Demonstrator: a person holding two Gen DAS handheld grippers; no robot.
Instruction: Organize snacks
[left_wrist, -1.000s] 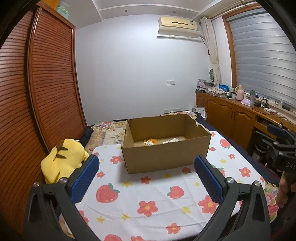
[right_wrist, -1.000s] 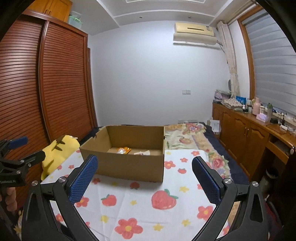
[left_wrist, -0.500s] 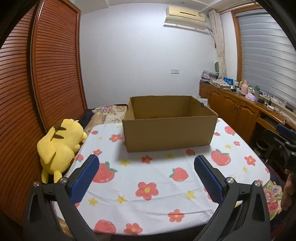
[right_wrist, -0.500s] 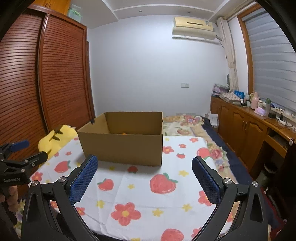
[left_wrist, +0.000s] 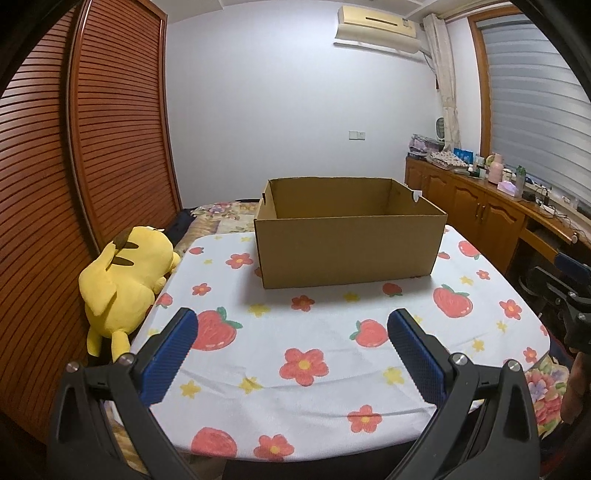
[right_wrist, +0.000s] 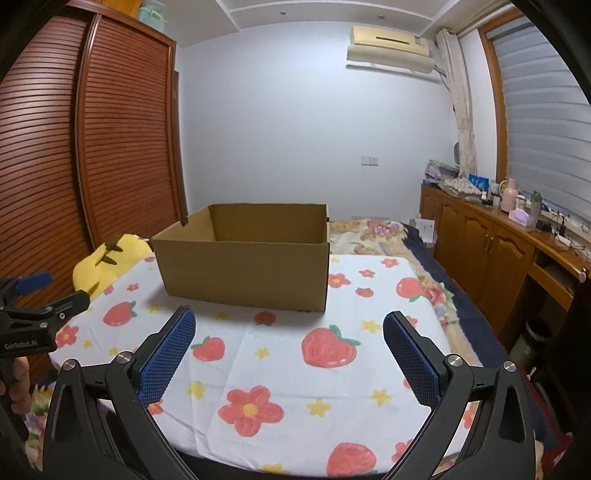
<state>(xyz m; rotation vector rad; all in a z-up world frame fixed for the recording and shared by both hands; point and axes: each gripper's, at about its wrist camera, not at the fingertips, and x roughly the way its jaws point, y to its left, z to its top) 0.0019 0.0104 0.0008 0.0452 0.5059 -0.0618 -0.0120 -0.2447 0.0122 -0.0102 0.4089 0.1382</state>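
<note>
An open brown cardboard box (left_wrist: 349, 251) stands at the far side of a table covered by a white cloth with strawberries and flowers (left_wrist: 303, 332). It also shows in the right wrist view (right_wrist: 245, 273). Its inside floor is hidden from this low angle, so no snacks are visible. My left gripper (left_wrist: 291, 350) is open and empty, held near the table's front edge. My right gripper (right_wrist: 290, 350) is open and empty, also at the front edge. The right gripper shows at the right edge of the left wrist view (left_wrist: 569, 295).
A yellow plush toy (left_wrist: 122, 284) lies at the table's left edge, next to a slatted wooden wardrobe (left_wrist: 92, 147). A wooden counter with bottles and clutter (left_wrist: 498, 206) runs along the right wall. A bed with a floral cover (right_wrist: 373, 236) lies behind the table.
Both grippers have dropped lower and pulled back from the box. The snacks seen inside the box a second ago are now hidden behind its front wall.
</note>
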